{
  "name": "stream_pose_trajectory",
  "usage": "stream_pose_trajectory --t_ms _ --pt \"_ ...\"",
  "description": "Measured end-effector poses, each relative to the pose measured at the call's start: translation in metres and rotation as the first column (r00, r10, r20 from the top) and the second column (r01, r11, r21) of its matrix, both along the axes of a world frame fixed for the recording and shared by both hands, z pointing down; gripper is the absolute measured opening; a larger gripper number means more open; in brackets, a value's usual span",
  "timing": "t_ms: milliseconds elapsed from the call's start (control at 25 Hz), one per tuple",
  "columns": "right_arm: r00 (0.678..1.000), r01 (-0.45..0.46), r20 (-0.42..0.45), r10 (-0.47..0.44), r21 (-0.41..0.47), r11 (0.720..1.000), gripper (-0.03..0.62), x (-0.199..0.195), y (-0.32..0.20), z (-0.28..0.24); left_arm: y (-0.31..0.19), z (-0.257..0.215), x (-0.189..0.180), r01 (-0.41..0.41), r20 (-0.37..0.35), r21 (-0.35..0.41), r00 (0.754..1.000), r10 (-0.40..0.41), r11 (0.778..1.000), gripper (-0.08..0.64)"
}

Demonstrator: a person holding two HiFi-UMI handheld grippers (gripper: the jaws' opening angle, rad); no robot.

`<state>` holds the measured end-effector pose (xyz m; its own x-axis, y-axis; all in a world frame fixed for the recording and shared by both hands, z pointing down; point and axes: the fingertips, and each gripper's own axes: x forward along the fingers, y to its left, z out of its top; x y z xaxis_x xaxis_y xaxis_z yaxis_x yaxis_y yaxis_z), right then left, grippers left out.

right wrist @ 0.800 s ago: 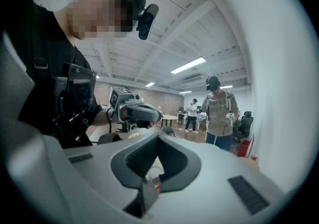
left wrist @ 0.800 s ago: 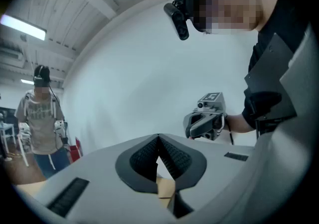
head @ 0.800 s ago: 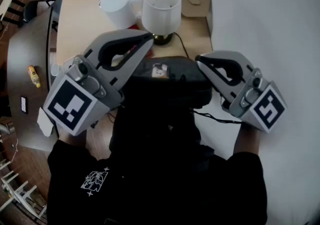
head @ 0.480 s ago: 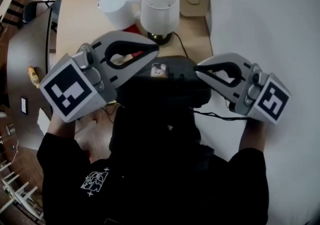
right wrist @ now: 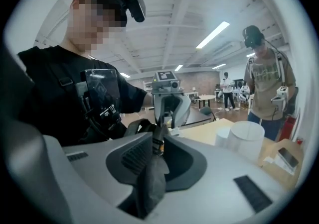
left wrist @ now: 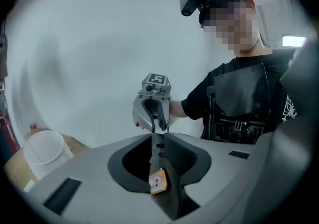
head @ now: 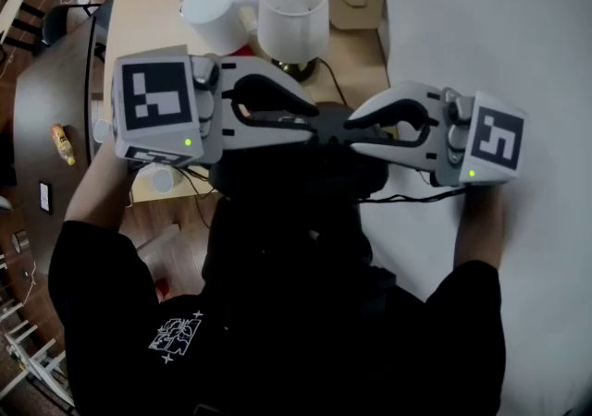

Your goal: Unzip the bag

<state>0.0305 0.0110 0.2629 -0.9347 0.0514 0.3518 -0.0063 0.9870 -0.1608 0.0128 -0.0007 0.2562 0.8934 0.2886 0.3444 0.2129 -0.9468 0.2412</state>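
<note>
One black fabric bag [head: 296, 178] is held between the left tongs [head: 319, 120] and the right tongs [head: 356, 130], just in front of the person's chest and at the near edge of the light wooden counter [head: 148, 17]. In the head view the lower part of the bag melts into the black clothing, and I cannot tell where it ends.

The left gripper view shows more. The left tongs are pressed on a fold of the bag's fabric, and a small orange tag with a picture [left wrist: 157, 182] lies on this fold between the jaws. The head view hides this tag.

The right gripper view shows the right tongs pinching another fold, which carries a small brownish ring [right wrist: 159, 147]. Only this view shows a second person [right wrist: 266, 83] standing beyond the counter. A white cylindrical lampshade [head: 294, 3] stands on the counter, well behind the bag.
</note>
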Motion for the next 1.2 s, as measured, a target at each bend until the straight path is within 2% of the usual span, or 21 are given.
stream_pose_trajectory --t_ms 40,120,240,480,680,760,880,1000,1080,1160,1200 --pt "1.0 0.019 -0.01 -0.019 -0.01 1.0 0.101 -0.001 0.001 0.001 0.002 0.005 0.0 -0.03 0.023 -0.002 0.999 0.03 1.0 0.103" --pt "0.998 0.048 -0.034 -0.05 -0.037 0.998 0.105 -0.004 0.003 0.006 0.007 0.014 0.0 -0.09 0.061 -0.015 0.994 0.091 0.996 0.105" --pt "0.992 0.109 -0.059 -0.114 -0.079 0.991 0.13 -0.006 0.005 0.012 0.015 0.021 -0.001 -0.162 0.082 -0.083 0.982 0.169 0.983 0.105" --pt "0.975 0.189 -0.087 -0.203 -0.146 0.971 0.13 -0.01 0.006 0.017 0.019 0.03 0.0 -0.242 0.119 -0.187 0.956 0.267 0.952 0.104" --pt "0.946 0.264 -0.128 -0.299 -0.232 0.936 0.13 -0.008 0.005 0.029 0.014 0.038 0.004 -0.279 0.141 -0.266 0.936 0.323 0.923 0.106" --pt "0.931 0.292 -0.131 -0.34 -0.29 0.911 0.131 -0.008 0.006 0.033 0.014 0.039 0.004 -0.295 0.137 -0.325 0.926 0.353 0.899 0.106" --pt "0.91 0.335 -0.099 -0.402 -0.392 0.857 0.132 -0.01 0.011 0.036 0.019 0.04 0.003 -0.331 0.121 -0.428 0.901 0.416 0.841 0.106" --pt "0.892 0.375 -0.063 -0.448 -0.451 0.81 0.132 -0.013 0.013 0.037 0.025 0.041 0.002 -0.361 0.098 -0.506 0.878 0.468 0.783 0.106" --pt "0.884 0.392 -0.049 -0.464 -0.461 0.796 0.13 -0.015 0.015 0.036 0.028 0.041 0.001 -0.377 0.088 -0.525 0.868 0.489 0.763 0.106" --pt "0.879 0.408 -0.038 -0.475 -0.455 0.792 0.119 -0.015 0.016 0.035 0.03 0.041 0.0 -0.392 0.083 -0.526 0.86 0.504 0.755 0.104" --pt "0.875 0.418 -0.035 -0.482 -0.447 0.791 0.089 -0.015 0.017 0.034 0.031 0.041 0.0 -0.4 0.082 -0.519 0.857 0.509 0.755 0.104"
